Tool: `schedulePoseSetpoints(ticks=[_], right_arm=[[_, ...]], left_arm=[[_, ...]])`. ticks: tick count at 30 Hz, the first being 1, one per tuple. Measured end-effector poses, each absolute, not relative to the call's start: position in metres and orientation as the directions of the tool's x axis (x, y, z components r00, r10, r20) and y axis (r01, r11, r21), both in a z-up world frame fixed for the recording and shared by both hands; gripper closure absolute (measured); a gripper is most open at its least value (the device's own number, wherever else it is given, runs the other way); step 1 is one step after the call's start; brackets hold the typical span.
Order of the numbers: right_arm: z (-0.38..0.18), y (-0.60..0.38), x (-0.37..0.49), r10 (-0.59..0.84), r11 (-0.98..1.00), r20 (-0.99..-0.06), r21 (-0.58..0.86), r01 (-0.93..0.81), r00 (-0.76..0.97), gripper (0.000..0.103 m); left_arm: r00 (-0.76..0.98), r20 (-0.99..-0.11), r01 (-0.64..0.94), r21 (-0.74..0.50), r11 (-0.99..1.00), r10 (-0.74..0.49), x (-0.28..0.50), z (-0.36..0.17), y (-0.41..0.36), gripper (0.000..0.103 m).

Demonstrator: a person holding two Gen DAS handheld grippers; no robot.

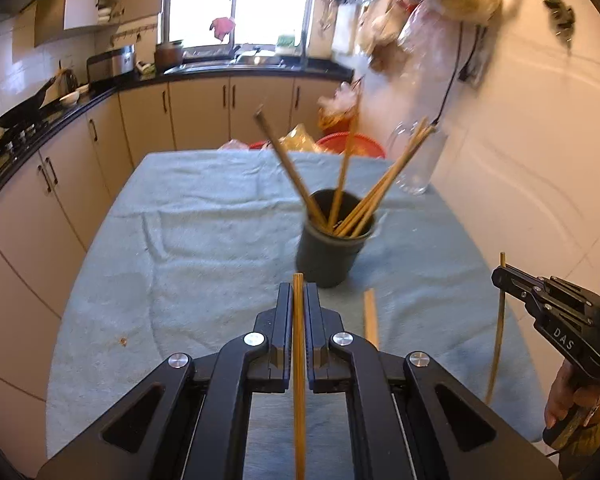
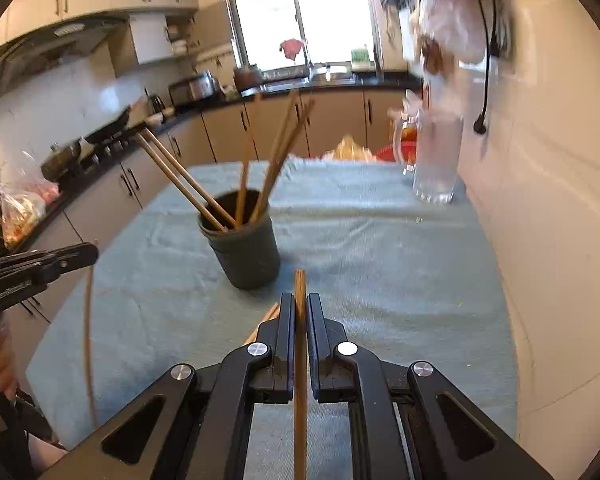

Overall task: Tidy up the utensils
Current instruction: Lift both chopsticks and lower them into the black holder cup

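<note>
A dark cup [image 1: 330,254] stands on the blue-grey cloth with several wooden chopsticks leaning out of it. My left gripper [image 1: 299,288] is shut on one chopstick [image 1: 299,360], which runs back between its fingers, short of the cup. My right gripper [image 2: 300,298] is shut on another chopstick [image 2: 300,380], also in front of the cup [image 2: 246,256]. Each gripper shows in the other's view: the right gripper [image 1: 499,275] at the right edge with its stick hanging down, the left gripper [image 2: 90,253] at the left edge. One loose chopstick [image 1: 371,316] lies on the cloth between them.
A clear glass pitcher [image 2: 436,160] stands at the far right of the table [image 2: 380,260], close to the white wall. Behind the table are a red basin [image 1: 350,144] and bags. Kitchen counters and cabinets run along the left and back.
</note>
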State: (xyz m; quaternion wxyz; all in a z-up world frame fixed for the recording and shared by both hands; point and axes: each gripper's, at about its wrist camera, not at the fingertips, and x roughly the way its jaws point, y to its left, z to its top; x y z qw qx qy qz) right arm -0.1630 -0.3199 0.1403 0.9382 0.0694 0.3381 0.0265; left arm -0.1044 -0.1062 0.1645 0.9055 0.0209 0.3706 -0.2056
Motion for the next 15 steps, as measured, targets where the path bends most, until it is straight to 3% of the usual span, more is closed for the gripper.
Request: schedulePoseSetpoints(ticks=[15], right_arm=[[0.193, -0.313, -0.223, 0.06, 0.988, -0.495, 0.151, 0.018, 0.867, 0.097]], left_arm=[[0.68, -0.568, 0.433, -0.199, 0.879, -0.463, -0.145, 0.199, -0.086, 0.098]])
